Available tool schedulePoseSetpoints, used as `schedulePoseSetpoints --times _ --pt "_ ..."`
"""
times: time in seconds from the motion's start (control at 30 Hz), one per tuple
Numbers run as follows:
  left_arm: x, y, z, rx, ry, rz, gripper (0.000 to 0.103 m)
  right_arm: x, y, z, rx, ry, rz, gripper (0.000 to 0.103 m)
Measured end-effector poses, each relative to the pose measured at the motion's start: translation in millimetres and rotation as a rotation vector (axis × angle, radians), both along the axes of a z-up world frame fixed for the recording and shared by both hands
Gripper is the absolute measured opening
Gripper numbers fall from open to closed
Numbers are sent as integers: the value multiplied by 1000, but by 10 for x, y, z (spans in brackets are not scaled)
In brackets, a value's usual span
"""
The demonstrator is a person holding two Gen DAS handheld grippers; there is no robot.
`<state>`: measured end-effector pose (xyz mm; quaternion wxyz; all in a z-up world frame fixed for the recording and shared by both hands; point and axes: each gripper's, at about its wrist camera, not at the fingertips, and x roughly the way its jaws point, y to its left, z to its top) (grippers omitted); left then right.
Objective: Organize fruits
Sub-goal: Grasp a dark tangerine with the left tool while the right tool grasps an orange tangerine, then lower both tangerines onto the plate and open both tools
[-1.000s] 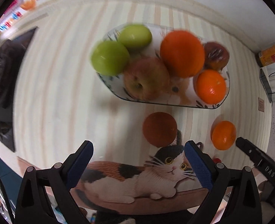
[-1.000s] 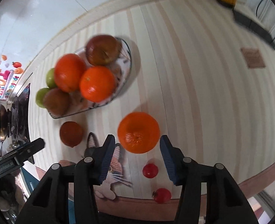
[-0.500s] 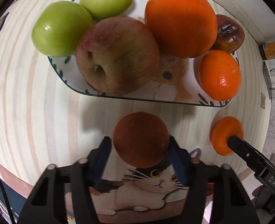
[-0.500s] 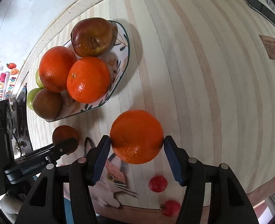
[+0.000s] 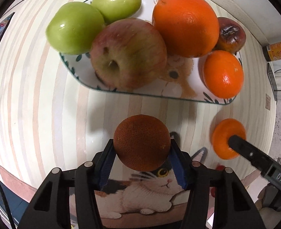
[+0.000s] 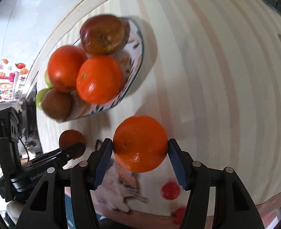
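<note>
Bench (image 5: pixel 35 114): pale striped wood, cat-print mat (image 5: pixel 150 194) at its near edge, white wall behind. Plate (image 5: pixel 180 93) (cat motif) mid-bench, heaped with fruit. Left tool (image 5: pixel 142 145): clamped on brown orange (image 5: pixel 141 143), just short of the plate. Right tool (image 6: pixel 140 146): clamped on bright orange (image 6: pixel 140 143), beside it.

The left wrist view looks down along its 2 fingers at close range, the plate (image 5: pixel 180 92) filling the upper half of the frame. The right wrist view looks down from a little farther off, the same plate (image 6: pixel 138 43) sitting at upper left. Both share the plate, the striped tabletop (image 5: pixel 35 95) and the cat mat (image 5: pixel 150 194), and each shows the other gripper at its frame edge
</note>
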<state>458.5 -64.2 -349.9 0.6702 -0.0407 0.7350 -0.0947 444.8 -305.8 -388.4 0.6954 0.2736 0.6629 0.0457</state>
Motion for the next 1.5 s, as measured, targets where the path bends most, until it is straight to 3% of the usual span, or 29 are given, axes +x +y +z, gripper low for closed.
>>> schedulePoseSetpoints --times 0.17,0.37,0.63,1.0,1.27,1.5 --pt "-192 110 93 -1 -7 -11 52 -151 244 8 29 4 64 62" --pt "-269 221 -84 16 23 15 52 -172 447 -64 -2 10 111 66" --pt "-300 347 -70 9 15 23 52 -169 544 -183 1 41 121 67" --pt "-234 214 -61 10 15 23 52 -253 576 -191 -27 40 156 65" --pt "-183 161 150 5 -14 8 52 -261 543 -74 -18 -13 129 65" --pt "-103 106 554 -37 -66 -19 52 -105 436 356 1 -116 76 65"
